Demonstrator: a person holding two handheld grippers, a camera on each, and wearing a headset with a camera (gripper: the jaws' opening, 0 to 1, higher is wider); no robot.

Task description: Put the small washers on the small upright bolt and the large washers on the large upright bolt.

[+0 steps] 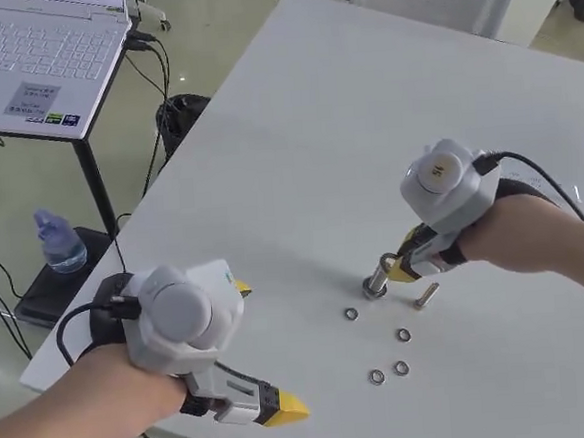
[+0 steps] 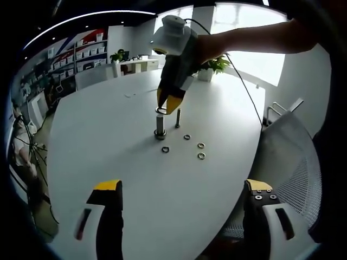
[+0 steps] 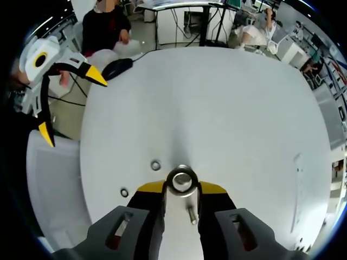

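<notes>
— What is shown in the head view?
— The right gripper [image 1: 400, 268] is seen with its fingers closed on a large washer [image 1: 386, 263], which is held at the top of the large upright bolt [image 1: 376, 287]. The small upright bolt [image 1: 427, 294] is stood just beside those fingers. Four small washers [image 1: 377, 376] are scattered on the white desk [image 1: 346, 125], between the right fingers and the left gripper [image 1: 264, 348]. The left gripper's fingers are spread wide, well apart from the bolts.

— And in the left gripper view?
— The left fingers [image 2: 107, 187] are shown wide open. Far ahead of them, the large washer [image 2: 161, 110] is pinched by the right gripper [image 2: 169, 104] over the large upright bolt [image 2: 160, 129]. The small upright bolt [image 2: 177, 118] is placed just beside it, and the small washers [image 2: 201, 156] are laid on the side nearer the left fingers.

— And in the right gripper view?
— The large washer [image 3: 170, 181] is clamped between the yellow fingertips [image 3: 149, 187]. Two small washers [image 3: 155, 165] are seen just beyond the tips, to one side. Whether the large washer is already threaded over the bolt cannot be told.
</notes>
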